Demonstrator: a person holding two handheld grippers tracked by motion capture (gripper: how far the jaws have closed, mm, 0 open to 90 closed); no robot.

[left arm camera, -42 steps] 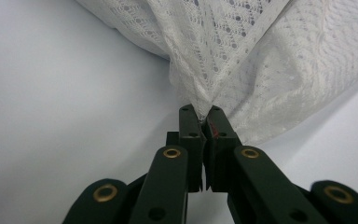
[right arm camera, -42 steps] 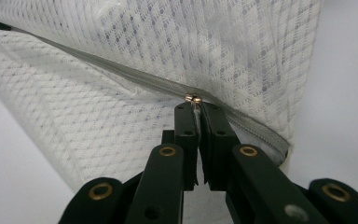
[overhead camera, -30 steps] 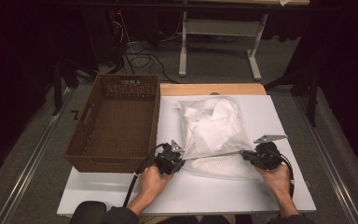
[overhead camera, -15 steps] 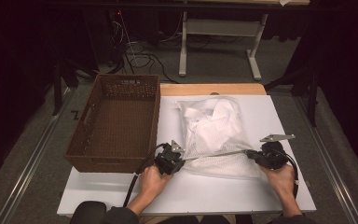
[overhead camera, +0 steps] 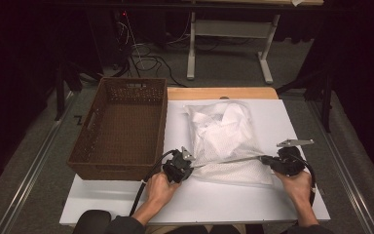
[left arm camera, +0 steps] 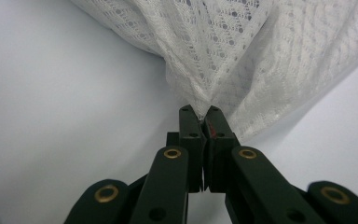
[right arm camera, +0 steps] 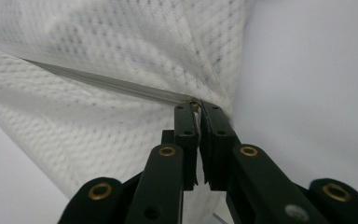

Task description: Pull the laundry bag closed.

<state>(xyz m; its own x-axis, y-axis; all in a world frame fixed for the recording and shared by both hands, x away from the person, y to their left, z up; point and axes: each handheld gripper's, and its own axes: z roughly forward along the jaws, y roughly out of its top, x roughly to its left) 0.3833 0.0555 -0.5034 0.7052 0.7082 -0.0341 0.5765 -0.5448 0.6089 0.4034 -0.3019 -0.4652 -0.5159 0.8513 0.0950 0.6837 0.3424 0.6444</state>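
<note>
Both hand-held grippers, left (overhead camera: 191, 165) and right (overhead camera: 264, 159), were clamped on the bag's (overhead camera: 226, 141) near edge, basket (overhead camera: 121, 127) lying off leftward, nearer the left one.

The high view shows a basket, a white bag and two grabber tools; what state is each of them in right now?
Brown woven basket: upright, empty, at the table's left edge.
White mesh laundry bag: lying flat, white cloth inside, near edge pinched at two corners and pulled taut.
Left gripper: shut on the mesh bag's near left corner.
Right gripper: shut on the bag's near right corner.
White table: bears the basket and bag.
</note>
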